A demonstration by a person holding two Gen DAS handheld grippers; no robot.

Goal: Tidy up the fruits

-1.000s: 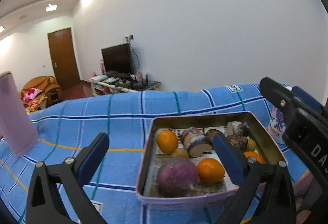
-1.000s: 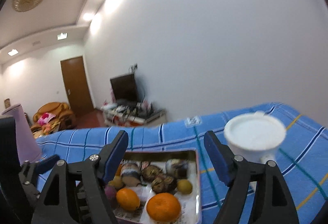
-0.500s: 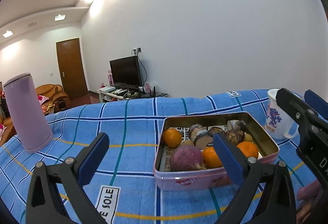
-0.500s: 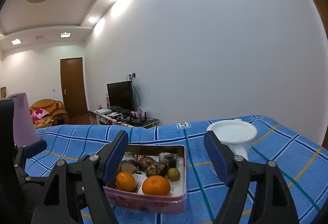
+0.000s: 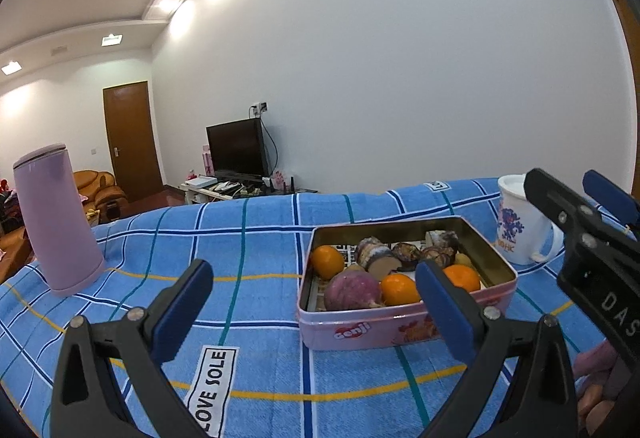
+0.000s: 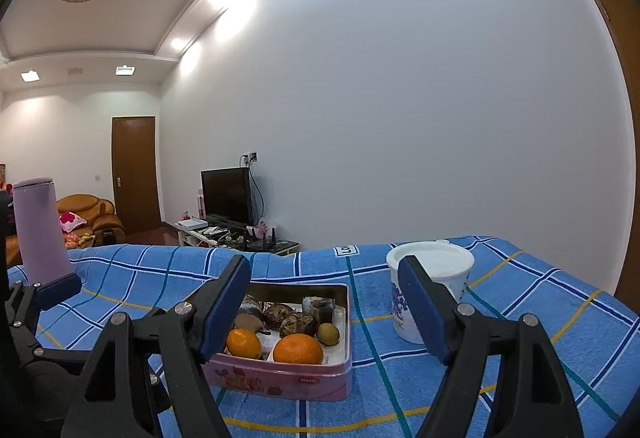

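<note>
Left wrist view shows the left gripper drawn back from the tin, both tongs released and empty; fruit sits inside, sorting apparently finished.

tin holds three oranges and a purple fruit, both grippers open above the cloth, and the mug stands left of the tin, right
Not quite: the mug stands right of the tin, not left; the left wrist view shows it. On the tin's left is the purple bottle. The rest holds: three oranges and a purple fruit in the tin, left gripper and right gripper both open above the cloth.
</note>
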